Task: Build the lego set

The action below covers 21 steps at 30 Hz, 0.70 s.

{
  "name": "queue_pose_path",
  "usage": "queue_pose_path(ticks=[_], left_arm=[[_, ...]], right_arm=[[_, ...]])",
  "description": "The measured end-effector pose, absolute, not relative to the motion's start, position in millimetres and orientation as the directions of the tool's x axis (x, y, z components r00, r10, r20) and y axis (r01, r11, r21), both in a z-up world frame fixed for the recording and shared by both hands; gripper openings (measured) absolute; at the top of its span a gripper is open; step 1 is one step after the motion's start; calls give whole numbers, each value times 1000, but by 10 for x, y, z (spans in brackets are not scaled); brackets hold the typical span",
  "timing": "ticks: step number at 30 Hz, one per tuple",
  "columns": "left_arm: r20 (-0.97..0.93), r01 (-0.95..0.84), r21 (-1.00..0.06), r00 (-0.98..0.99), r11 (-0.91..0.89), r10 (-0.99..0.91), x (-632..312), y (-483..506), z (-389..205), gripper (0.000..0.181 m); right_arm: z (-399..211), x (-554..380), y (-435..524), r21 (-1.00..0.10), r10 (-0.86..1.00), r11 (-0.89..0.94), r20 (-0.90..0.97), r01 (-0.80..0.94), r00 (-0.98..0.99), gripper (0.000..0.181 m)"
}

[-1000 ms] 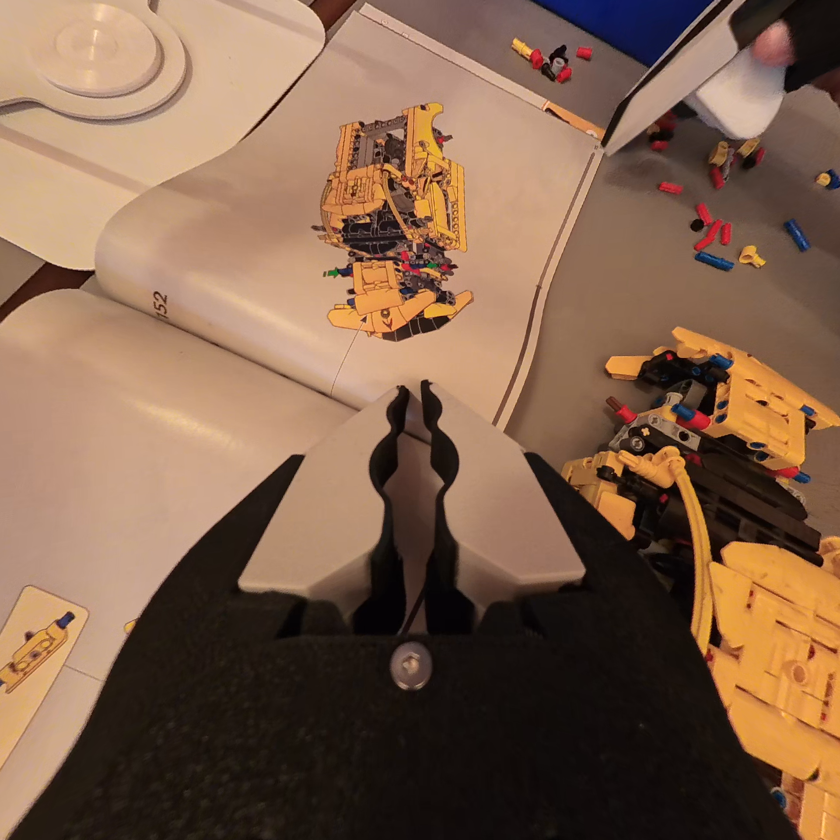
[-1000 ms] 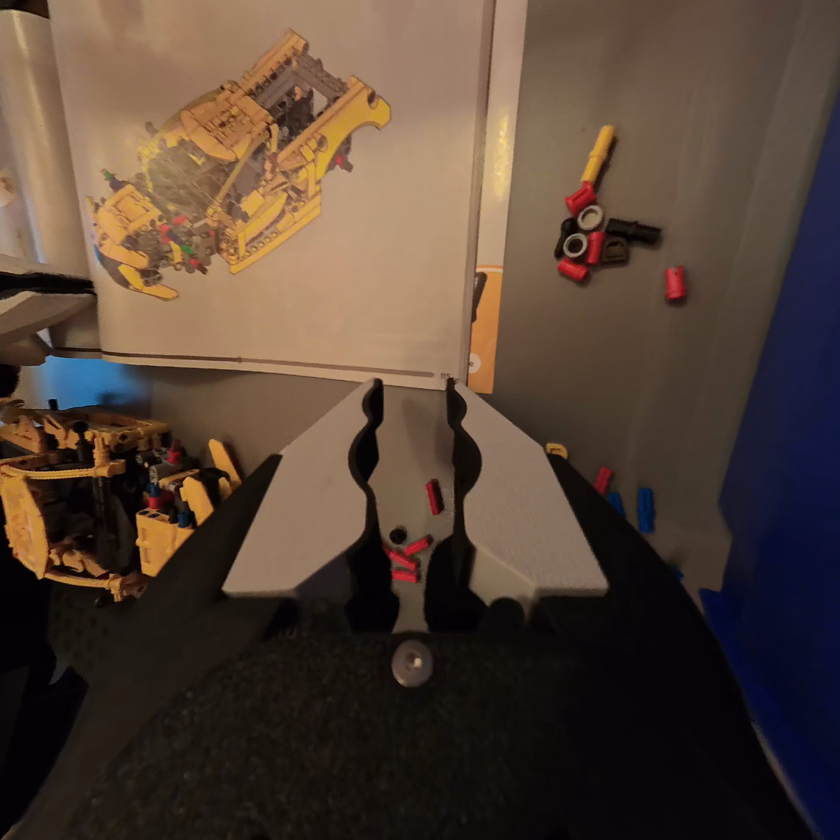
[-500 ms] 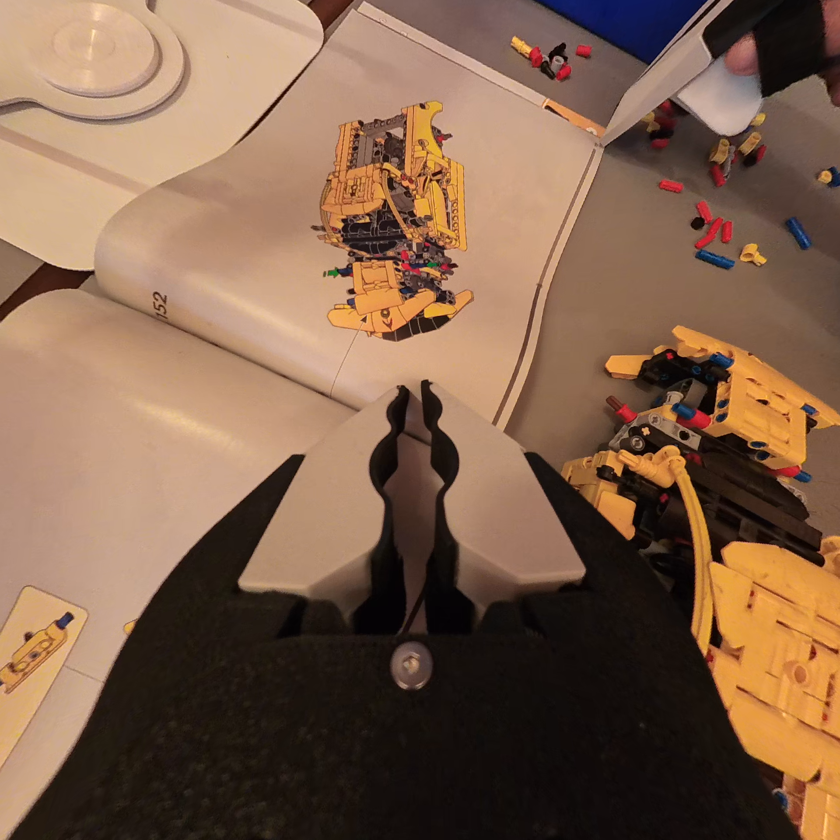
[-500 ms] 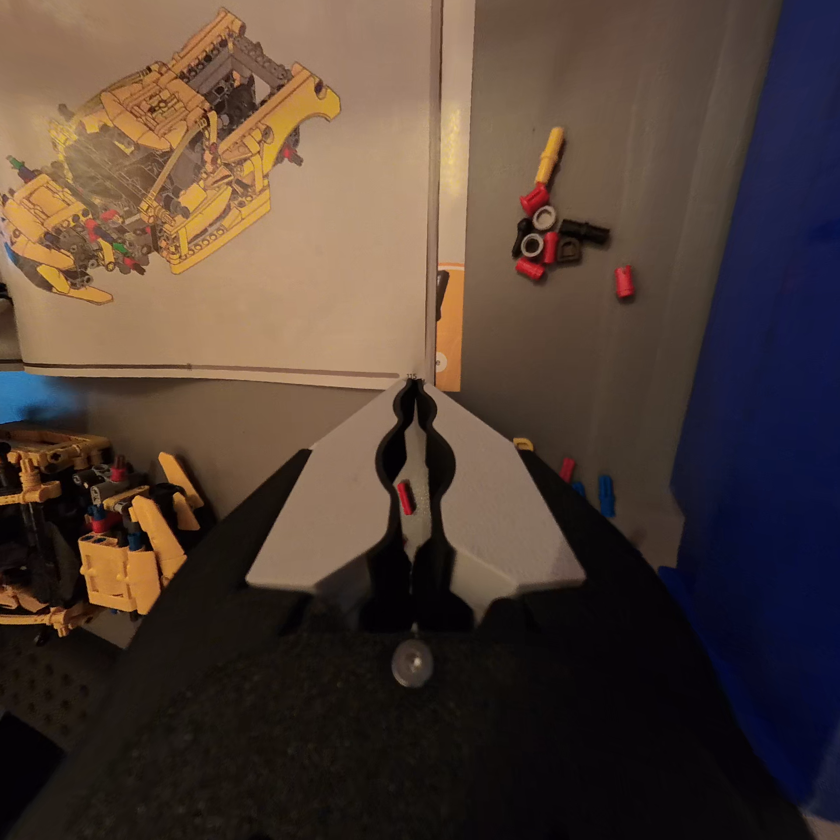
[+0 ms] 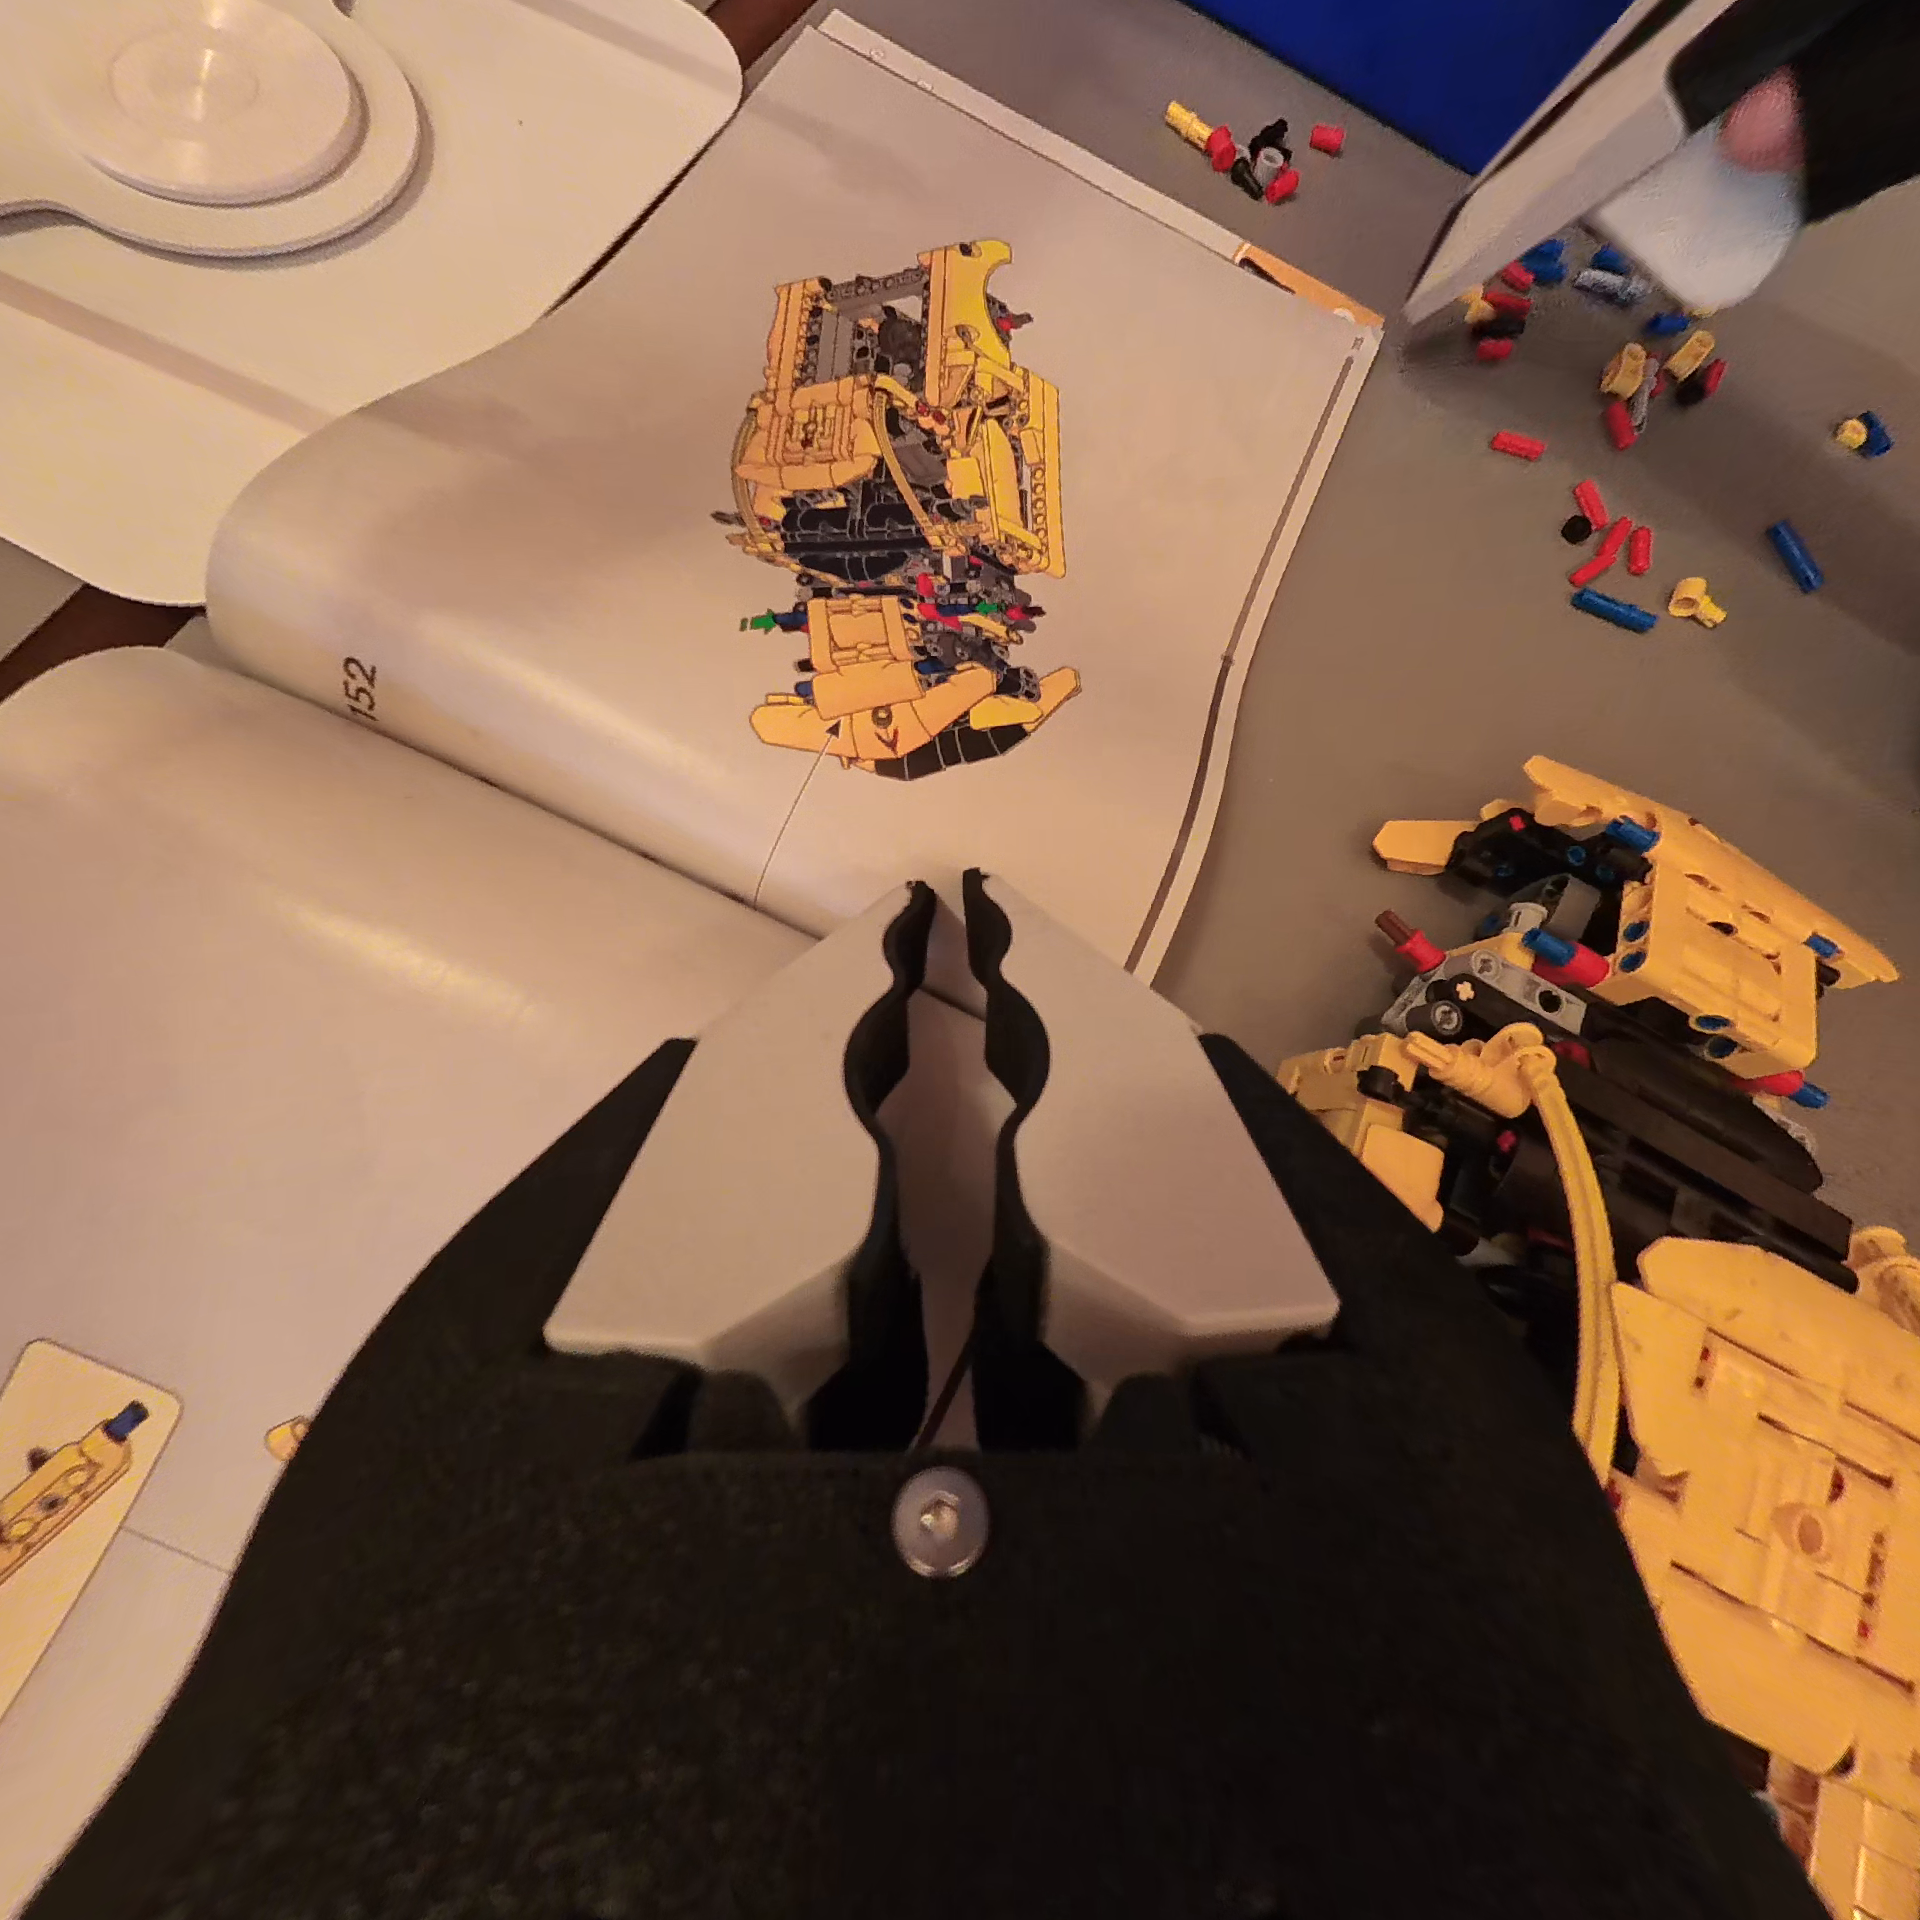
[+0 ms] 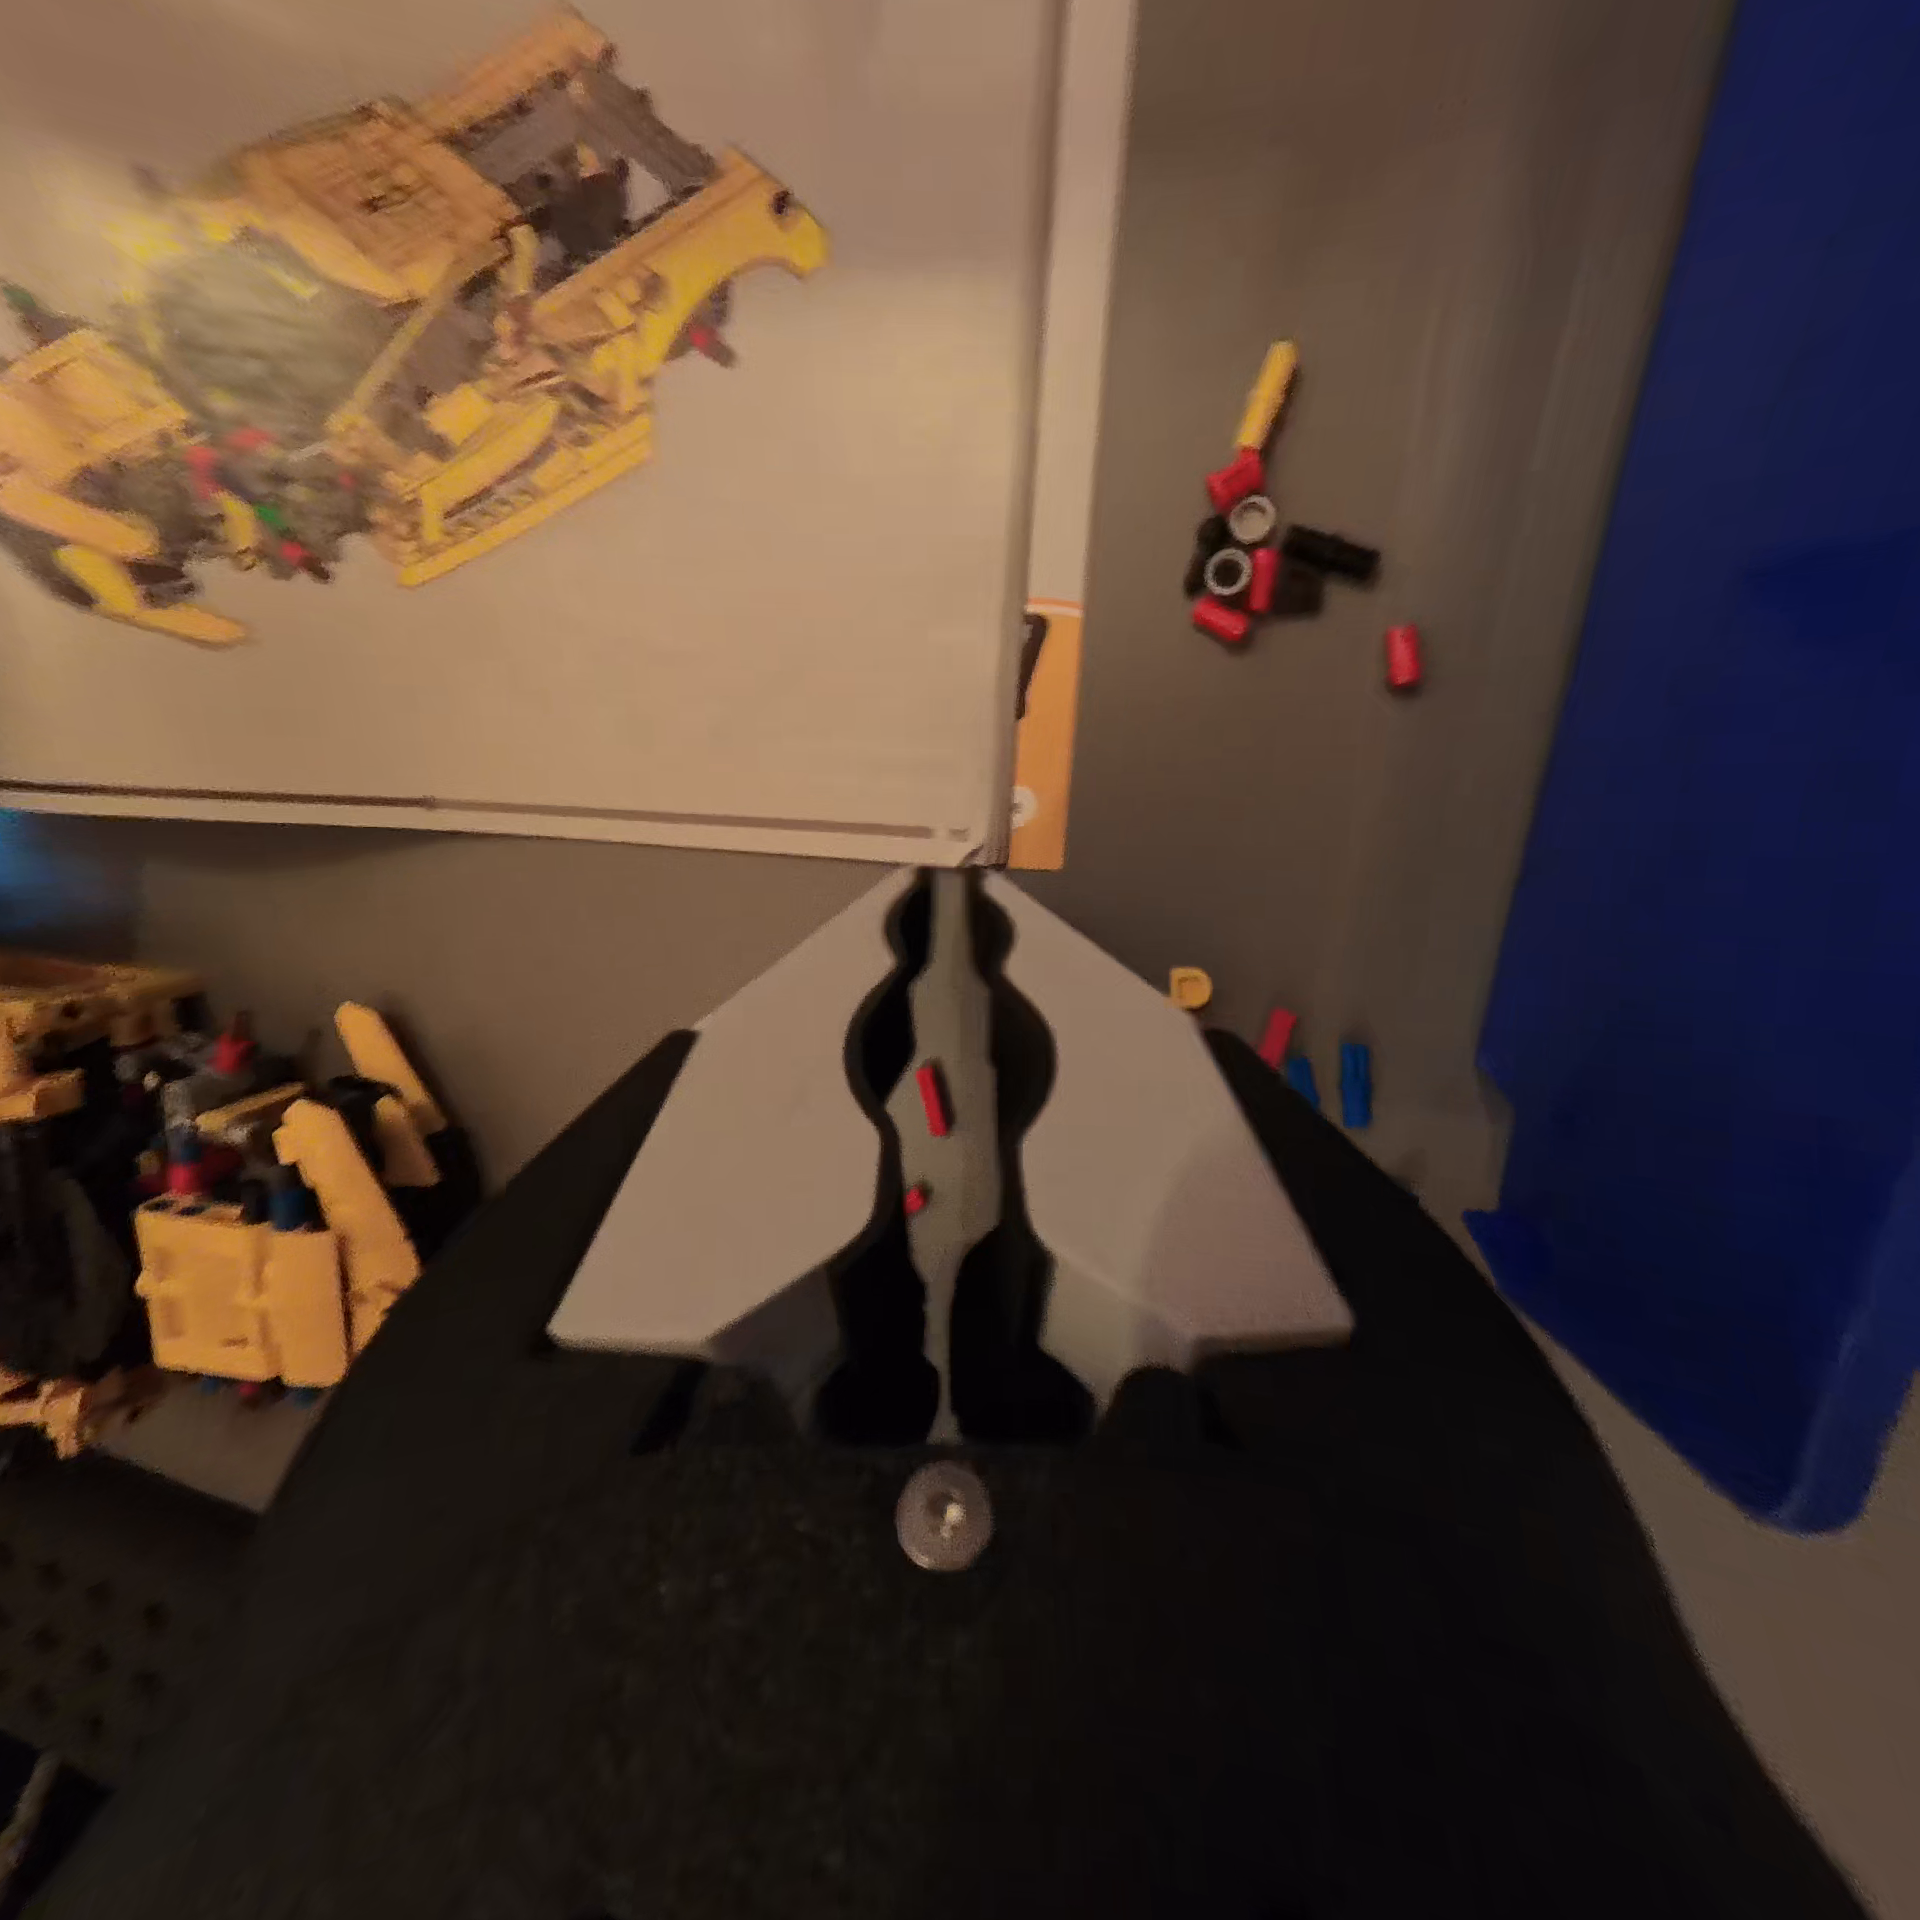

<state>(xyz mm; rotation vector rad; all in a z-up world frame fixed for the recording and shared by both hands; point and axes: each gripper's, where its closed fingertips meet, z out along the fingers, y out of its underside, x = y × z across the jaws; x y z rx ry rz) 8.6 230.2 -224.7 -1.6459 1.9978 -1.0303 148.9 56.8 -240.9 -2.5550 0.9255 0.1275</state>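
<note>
Since a second ago the right gripper (image 6: pixel 943 883) has narrowed to a slit, empty, over a small red pin (image 6: pixel 932 1097): light, hard, slippery, best pinched across its middle. Left gripper (image 5: pixel 940 894) is hovering nearly closed over the glossy manual (image 5: pixel 582 540); the knobbly yellow model (image 5: pixel 1621 1039) is sitting lower right.

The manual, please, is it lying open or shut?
Open: the manual lies spread on the table, two pages showing, one with a yellow vehicle drawing.
</note>
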Motion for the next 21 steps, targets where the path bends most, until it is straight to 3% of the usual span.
queue_pose_path(ticks=[2, 8, 21], left_arm=[[173, -692, -719, -261, 59, -950, 87, 2302, -2248, 6], [172, -692, -720, -262, 60, -950, 89, 2301, -2251, 6], [171, -691, -720, -261, 61, -950, 88, 2301, -2250, 6]], right_arm=[[-2441, 1503, 575, -335, -619, -665, -253, -667, 744, 30], [-2392, 1507, 611, -357, -615, -658, -254, -663, 747, 8], [-2504, 1492, 597, -317, -623, -676, -236, -665, 746, 6]])
